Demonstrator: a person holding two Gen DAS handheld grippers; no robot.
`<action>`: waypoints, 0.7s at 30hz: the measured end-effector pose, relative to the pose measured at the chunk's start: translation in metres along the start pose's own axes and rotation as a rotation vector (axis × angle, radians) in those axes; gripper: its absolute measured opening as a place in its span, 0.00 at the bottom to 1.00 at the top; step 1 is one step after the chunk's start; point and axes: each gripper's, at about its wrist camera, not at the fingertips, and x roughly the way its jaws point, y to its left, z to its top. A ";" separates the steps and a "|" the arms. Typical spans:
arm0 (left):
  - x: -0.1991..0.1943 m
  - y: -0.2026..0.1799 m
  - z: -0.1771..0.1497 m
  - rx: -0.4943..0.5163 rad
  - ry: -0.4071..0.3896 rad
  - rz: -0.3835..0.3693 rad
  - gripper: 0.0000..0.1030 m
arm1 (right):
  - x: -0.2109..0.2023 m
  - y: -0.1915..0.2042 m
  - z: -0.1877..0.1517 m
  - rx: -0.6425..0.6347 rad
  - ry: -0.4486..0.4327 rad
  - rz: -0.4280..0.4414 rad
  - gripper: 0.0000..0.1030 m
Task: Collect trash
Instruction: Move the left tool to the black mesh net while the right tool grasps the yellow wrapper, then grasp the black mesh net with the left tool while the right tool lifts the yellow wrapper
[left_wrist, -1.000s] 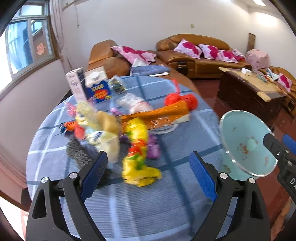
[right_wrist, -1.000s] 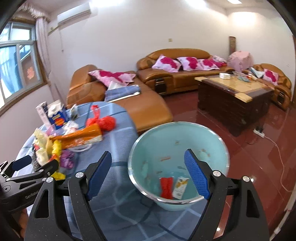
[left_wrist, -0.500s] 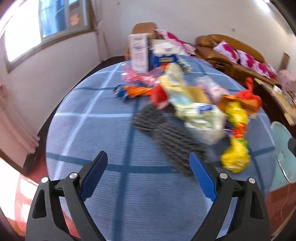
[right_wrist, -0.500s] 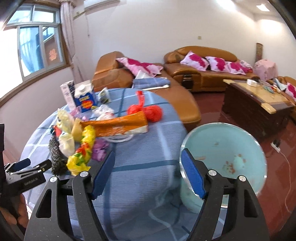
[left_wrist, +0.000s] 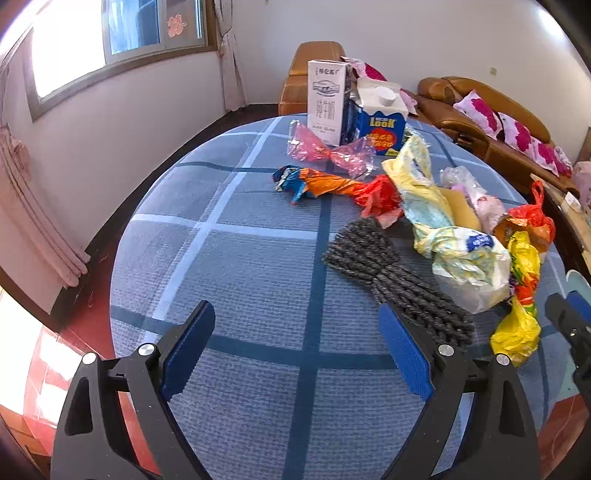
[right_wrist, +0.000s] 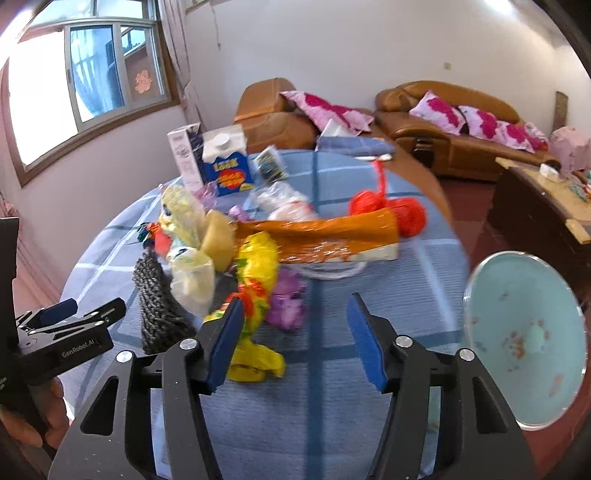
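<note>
- Left hand-held gripper (left_wrist: 297, 347): jaws wide apart, empty, above the blue checked tabletop (left_wrist: 236, 266).
- Right hand-held gripper (right_wrist: 295, 339): jaws closing, nothing between them, just beside the yellow wrapper (right_wrist: 258, 273).
- Pale blue bin (right_wrist: 524, 339) right of that wrapper.

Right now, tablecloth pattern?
Blue tablecloth with dark and white grid stripes; clearest in left wrist view.

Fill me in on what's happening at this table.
A person holds a gripper in each hand over a round table strewn with trash. Neither holds anything. The left gripper is wide open near a grey knitted cloth. The right gripper is closing on nothing beside a yellow wrapper. A pale blue bin waits at the table's edge.
</note>
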 end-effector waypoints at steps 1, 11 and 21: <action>0.001 0.002 0.001 -0.005 0.000 0.005 0.85 | 0.005 0.003 0.000 0.003 0.012 0.016 0.54; 0.005 0.002 0.003 -0.031 0.016 0.007 0.85 | 0.023 0.017 0.001 -0.004 0.058 0.106 0.32; 0.008 -0.018 0.002 -0.011 0.032 0.000 0.85 | 0.020 0.013 0.002 0.028 0.070 0.193 0.21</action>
